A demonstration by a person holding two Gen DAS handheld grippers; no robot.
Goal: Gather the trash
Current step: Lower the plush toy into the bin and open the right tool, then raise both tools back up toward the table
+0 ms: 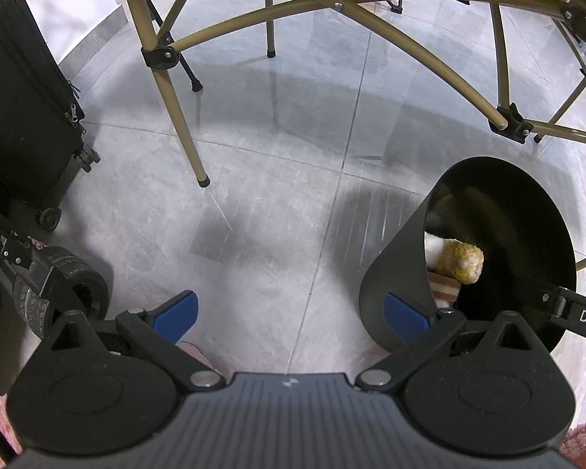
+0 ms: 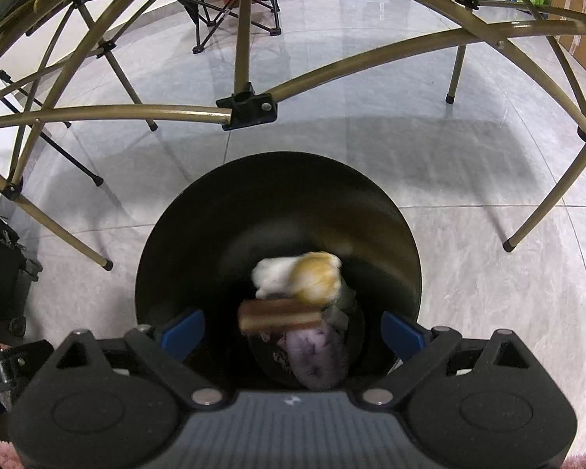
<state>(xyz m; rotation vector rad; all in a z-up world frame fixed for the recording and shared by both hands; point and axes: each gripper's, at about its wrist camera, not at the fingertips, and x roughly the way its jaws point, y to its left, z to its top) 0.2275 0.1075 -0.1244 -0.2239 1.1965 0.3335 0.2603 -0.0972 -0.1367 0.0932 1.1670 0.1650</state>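
Both tools gaped empty: the right tool (image 2: 292, 334) over the black bin (image 2: 175, 234), the left tool (image 1: 291, 314) beside it.

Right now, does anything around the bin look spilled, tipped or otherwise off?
Nothing stands out. The black round trash bin stands upright on the grey tiled floor, and the blurred white-and-yellow scrap and brown layered piece are over its opening. No litter shows on the tiles nearby.
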